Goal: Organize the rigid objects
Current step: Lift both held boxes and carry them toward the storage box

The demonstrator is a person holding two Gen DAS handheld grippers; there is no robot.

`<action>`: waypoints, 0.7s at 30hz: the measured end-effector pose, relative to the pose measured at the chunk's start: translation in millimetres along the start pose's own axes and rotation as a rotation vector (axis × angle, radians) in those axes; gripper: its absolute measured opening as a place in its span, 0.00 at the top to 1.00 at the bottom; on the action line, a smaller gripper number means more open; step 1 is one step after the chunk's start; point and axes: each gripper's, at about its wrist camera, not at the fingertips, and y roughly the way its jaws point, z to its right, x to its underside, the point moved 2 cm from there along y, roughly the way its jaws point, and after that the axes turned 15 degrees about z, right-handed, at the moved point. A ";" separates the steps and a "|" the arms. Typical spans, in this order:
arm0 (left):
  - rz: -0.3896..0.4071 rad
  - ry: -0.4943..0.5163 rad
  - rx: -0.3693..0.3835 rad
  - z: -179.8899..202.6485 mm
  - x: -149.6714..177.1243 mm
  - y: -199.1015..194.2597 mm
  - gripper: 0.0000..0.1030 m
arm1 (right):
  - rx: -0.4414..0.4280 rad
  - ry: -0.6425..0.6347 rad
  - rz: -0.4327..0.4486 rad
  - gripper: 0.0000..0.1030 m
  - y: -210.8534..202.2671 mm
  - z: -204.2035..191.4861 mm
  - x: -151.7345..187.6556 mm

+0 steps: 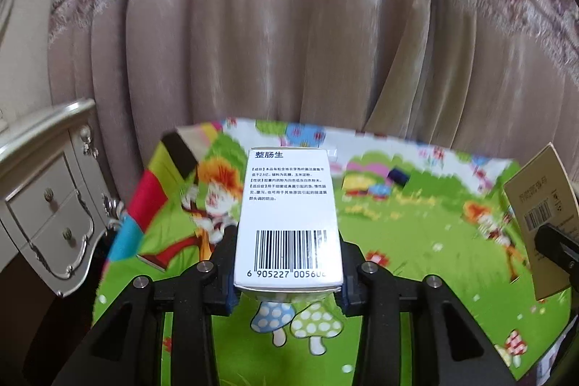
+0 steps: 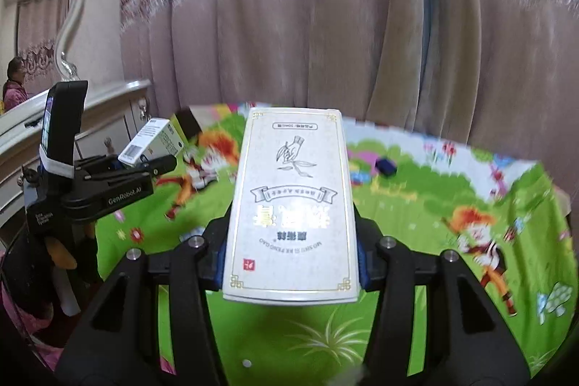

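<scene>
We're holding a carton in each gripper, both lifted above the cartoon play mat (image 1: 398,241). Nearest in the left wrist view, the left gripper (image 1: 287,263) is pinching the white medicine box (image 1: 287,216) by its long sides, barcode end toward the camera, blue pads flat against the card. In the right wrist view the right gripper (image 2: 291,263) is clamping the cream ornate box (image 2: 291,205) the same way, gold-framed face up, print upside down to us.

To do this step well, we're judging it best to keep both cartons level and bring them down w/ a long edge parallel to the mat's far edge, flat face first, then release only once each box is resting (thin card dents easily, so no extra squeeze). The two grippers are sitting close side by side, so we'd be keeping them apart during the lowering.

Materials: both cartons are smooth rectangular paperboard w/ crisp corners; the white one looks glossy. The mat looks soft, its green printed surface fairly smooth.

Farther out, a small dark blue box (image 2: 385,167) and a yellow-black box (image 2: 186,123) are lying near the mat's far edge. Behind hangs a pleated beige curtain (image 2: 325,42) w/ patterned trim, and at left a carved white dresser (image 1: 47,205) w/ metal knobs.
</scene>
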 end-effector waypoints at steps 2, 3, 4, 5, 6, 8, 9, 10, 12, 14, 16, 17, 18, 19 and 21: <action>0.039 0.000 0.011 2.6 -13.4 -11.0 0.61 | 0.010 -0.008 0.043 0.46 -11.0 -1.7 -12.5; 0.065 0.003 0.017 5.5 -21.5 -18.3 0.61 | 0.018 -0.014 0.065 0.46 -16.9 -2.0 -18.9; 0.085 0.006 0.020 7.9 -27.5 -23.9 0.61 | 0.030 -0.021 0.091 0.46 -24.0 -2.5 -26.2; 0.105 0.007 0.026 10.4 -33.4 -29.6 0.61 | 0.039 -0.025 0.112 0.46 -30.5 -2.4 -32.8; 0.129 0.009 0.036 13.6 -41.3 -36.4 0.61 | 0.047 -0.027 0.130 0.46 -36.3 -2.4 -38.5; 0.160 0.012 0.044 18.9 -50.4 -46.4 0.61 | 0.064 -0.031 0.167 0.46 -48.2 -0.4 -49.5; 0.181 0.018 0.050 21.7 -55.9 -51.9 0.61 | 0.073 -0.037 0.185 0.46 -54.9 0.1 -55.5; 0.194 0.022 0.055 23.5 -59.6 -56.2 0.61 | 0.080 -0.040 0.196 0.46 -60.5 1.4 -59.5; 0.223 0.026 0.068 29.8 -67.4 -66.8 0.61 | 0.092 -0.045 0.216 0.46 -70.5 1.7 -66.2; 0.243 0.032 0.082 34.6 -72.8 -74.5 0.61 | 0.111 -0.052 0.241 0.46 -83.6 4.3 -71.9; 0.266 0.039 0.105 43.3 -79.2 -83.7 0.61 | 0.135 -0.060 0.261 0.46 -96.0 9.0 -76.7; 0.276 0.045 0.115 48.2 -81.3 -87.7 0.61 | 0.143 -0.060 0.268 0.46 -101.0 11.8 -78.1; 0.285 0.052 0.127 54.0 -82.8 -91.5 0.61 | 0.155 -0.059 0.276 0.46 -107.4 15.1 -79.4; 0.290 0.057 0.135 58.4 -83.4 -95.0 0.61 | 0.169 -0.055 0.282 0.46 -114.2 18.9 -80.5; 0.308 0.068 0.161 70.1 -86.2 -102.7 0.61 | 0.196 -0.048 0.292 0.46 -125.7 26.9 -81.4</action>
